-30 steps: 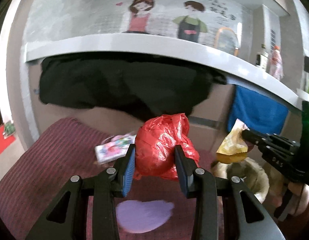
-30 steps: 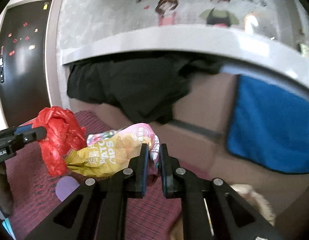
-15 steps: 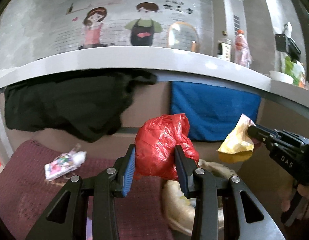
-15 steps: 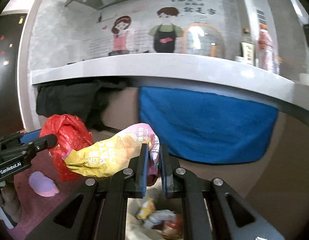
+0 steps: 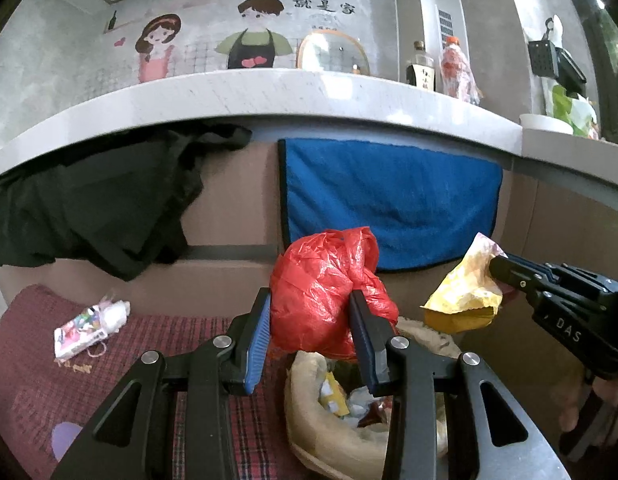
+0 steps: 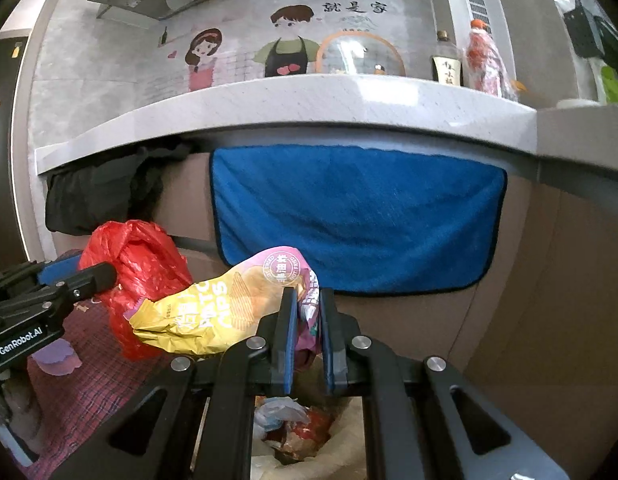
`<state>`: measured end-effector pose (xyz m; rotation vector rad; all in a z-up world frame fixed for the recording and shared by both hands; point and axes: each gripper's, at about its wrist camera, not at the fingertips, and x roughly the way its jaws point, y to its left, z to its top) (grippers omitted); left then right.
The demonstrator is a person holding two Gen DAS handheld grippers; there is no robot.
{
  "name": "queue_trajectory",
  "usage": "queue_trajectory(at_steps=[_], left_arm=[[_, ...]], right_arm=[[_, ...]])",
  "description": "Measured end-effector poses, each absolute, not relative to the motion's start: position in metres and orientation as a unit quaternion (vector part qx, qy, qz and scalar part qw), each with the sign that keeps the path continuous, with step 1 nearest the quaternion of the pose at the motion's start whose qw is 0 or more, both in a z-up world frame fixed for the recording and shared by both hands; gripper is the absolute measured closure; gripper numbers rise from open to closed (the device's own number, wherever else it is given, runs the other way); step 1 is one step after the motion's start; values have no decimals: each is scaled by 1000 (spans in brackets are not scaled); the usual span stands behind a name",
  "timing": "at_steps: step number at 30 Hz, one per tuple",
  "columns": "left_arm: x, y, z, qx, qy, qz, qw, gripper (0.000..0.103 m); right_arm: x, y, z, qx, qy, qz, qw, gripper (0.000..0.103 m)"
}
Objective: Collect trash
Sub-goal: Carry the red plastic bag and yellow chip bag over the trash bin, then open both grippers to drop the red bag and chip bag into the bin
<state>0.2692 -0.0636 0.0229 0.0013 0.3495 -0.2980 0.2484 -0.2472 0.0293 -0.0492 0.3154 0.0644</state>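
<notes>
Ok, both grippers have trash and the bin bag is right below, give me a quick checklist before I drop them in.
1. Left gripper holds the red plastic bag: ok, clamped between both fingers.
2. Right gripper holds the yellow chip bag: ok, pinched at its pink end.
3. Beige trash bag mouth open: ok, wrappers visible inside.
4. Red plastic bag directly over the opening: cannot tell, it seems near the left rim.
5. Chip bag over the opening: not ok, most of it juts left over the checked cloth.
6. More trash left: not ok, a colourful wrapper lies on the cloth.
</notes>
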Motion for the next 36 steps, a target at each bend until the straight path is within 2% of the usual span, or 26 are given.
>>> queue_trajectory(at_steps=[31, 34, 35, 36], left_arm=[[321, -84, -38, -18, 249, -180, 951, 64], [330, -81, -40, -39, 268, -213, 939, 58], [332, -79, -39, -45, 271, -219, 936, 53], [333, -76, -38, -51, 270, -221, 936, 49]], right_arm=[[293, -271, -27, 13, 218, 33, 975, 93], [297, -272, -30, 27, 223, 44, 974, 88], [297, -273, -31, 29, 224, 43, 973, 84], [298, -274, -33, 32, 227, 41, 972, 73]])
